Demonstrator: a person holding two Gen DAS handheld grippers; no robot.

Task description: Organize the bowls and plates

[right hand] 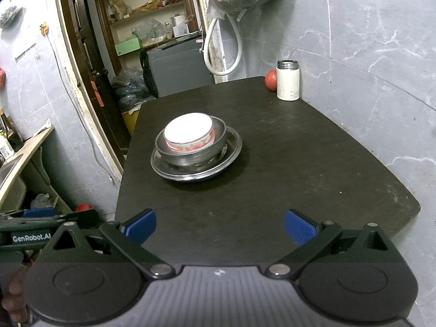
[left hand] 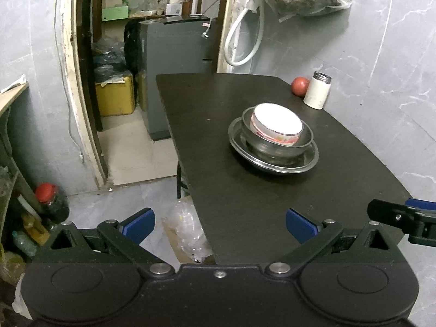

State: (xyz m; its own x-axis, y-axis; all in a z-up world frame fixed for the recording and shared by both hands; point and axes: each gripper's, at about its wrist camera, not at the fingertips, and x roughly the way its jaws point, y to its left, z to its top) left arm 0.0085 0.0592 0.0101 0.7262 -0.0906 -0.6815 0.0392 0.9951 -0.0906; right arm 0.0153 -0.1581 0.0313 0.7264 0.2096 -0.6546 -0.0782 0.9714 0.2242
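Stack mid-bench: white bowl in steel bowl on steel plate. Left gripper, right gripper jaws released, empty. Ceramic likely fragile, steel slick; grip rims

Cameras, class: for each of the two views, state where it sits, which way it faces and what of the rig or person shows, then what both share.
Left wrist: on the left gripper, facing across the table to the bowl stack; its open blue fingers and the right gripper show.
Right wrist: on the right gripper, facing the same way; its open fingers, the left gripper and part of a hand show.
Shared: table, stack, white jar, red ball, doorway.
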